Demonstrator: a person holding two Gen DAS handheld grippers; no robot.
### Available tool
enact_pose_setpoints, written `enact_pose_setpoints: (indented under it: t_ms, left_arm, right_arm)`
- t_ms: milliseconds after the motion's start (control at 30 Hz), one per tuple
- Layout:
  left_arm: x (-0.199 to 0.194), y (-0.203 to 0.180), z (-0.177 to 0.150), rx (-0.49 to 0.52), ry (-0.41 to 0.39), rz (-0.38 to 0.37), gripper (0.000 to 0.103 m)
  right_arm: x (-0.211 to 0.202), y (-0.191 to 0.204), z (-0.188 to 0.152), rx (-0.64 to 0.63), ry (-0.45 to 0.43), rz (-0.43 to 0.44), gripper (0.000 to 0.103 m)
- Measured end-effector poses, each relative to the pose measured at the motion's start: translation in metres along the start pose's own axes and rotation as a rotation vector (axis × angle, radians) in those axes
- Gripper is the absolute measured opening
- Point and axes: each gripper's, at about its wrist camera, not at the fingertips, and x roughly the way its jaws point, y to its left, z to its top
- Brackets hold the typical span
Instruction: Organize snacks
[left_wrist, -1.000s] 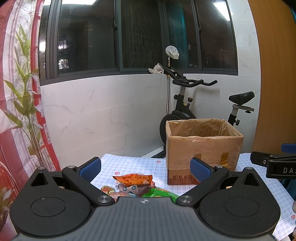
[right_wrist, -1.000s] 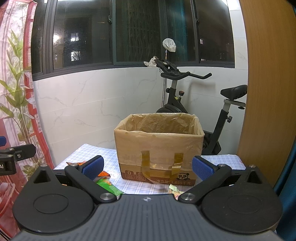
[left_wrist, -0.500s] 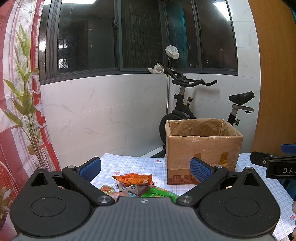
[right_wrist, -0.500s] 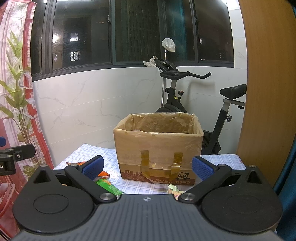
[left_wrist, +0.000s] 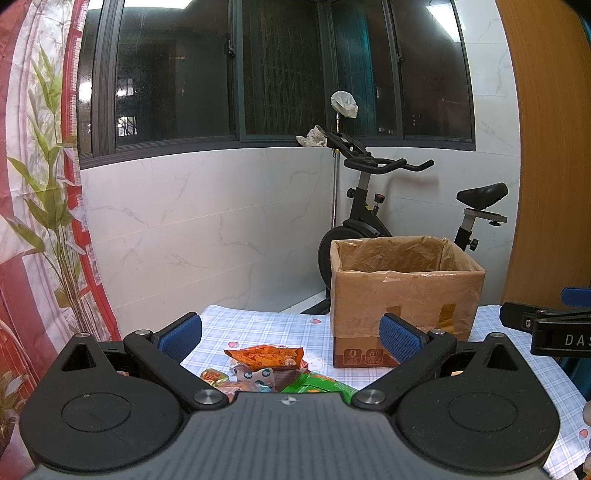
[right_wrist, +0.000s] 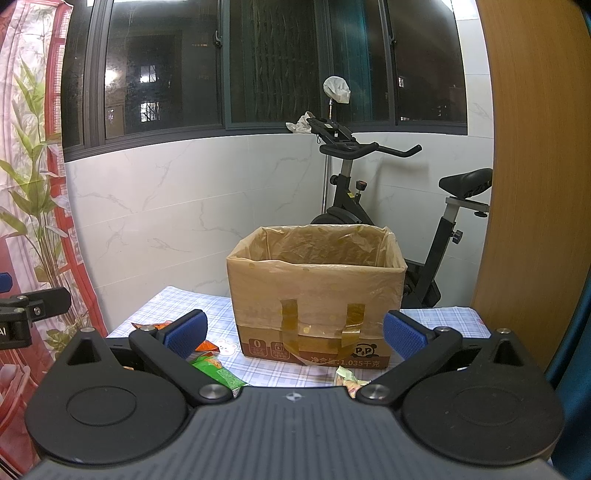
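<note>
Well, checked cloth (left_wrist: 258, 325) carries a lined box (right_wrist: 314, 295) and snacks (left_wrist: 266, 356); exercise bike (left_wrist: 373, 206) behind; left tongs (left_wrist: 290, 334) and right tongs (right_wrist: 293, 332) both gape, empty.

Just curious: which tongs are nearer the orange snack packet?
Left. The left tongs hang just over the orange snack packet; the right tongs face the cardboard box.
</note>
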Motion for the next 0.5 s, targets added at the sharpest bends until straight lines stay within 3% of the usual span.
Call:
enact_pose_setpoints:
  t_ms: [367, 500]
  left_arm:
    - [0.002, 0.001, 0.001, -0.011, 0.013, 0.009, 0.103]
    - [0.012, -0.001, 0.002, 0.015, 0.050, 0.064, 0.103]
  right_arm:
    - [0.000, -0.002, 0.000, 0.005, 0.004, 0.003, 0.103]
    - [0.006, -0.008, -0.002, 0.034, 0.012, 0.013, 0.103]
